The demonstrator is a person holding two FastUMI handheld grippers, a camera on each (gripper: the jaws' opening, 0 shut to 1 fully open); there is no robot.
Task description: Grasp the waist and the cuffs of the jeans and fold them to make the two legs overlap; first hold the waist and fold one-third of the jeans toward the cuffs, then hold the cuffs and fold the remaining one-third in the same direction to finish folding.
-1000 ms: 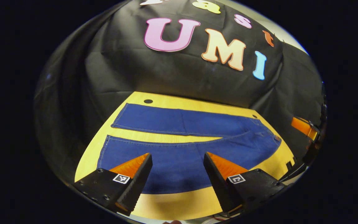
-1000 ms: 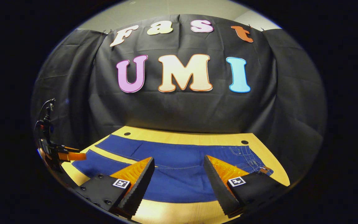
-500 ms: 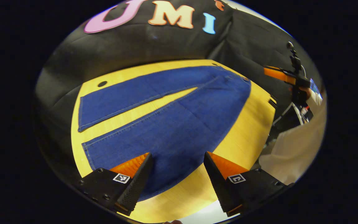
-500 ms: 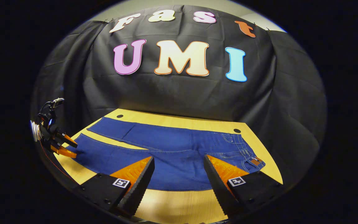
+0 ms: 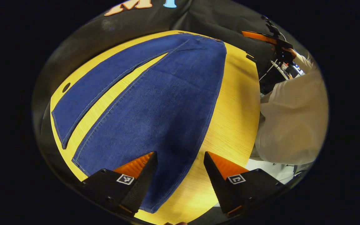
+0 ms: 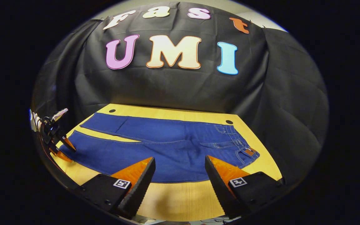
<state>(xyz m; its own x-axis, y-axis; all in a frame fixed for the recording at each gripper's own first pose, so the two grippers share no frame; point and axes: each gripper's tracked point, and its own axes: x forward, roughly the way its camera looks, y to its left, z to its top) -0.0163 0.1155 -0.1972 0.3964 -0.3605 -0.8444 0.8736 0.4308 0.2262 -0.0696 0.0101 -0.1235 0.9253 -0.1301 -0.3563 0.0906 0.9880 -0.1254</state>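
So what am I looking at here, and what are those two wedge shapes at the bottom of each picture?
Those wedges are the fingers of two handheld grippers; a person holds one in each hand. A camera rides on each, so each picture looks forward along its own fingers. The left gripper and the right gripper are both open and hold nothing. On the wooden table a pair of blue jeans lies flat, legs spread apart. The person's pale sleeve shows in the left gripper view.

Wooden table, two round holes along far edge; blue jeans spread flat, legs apart.
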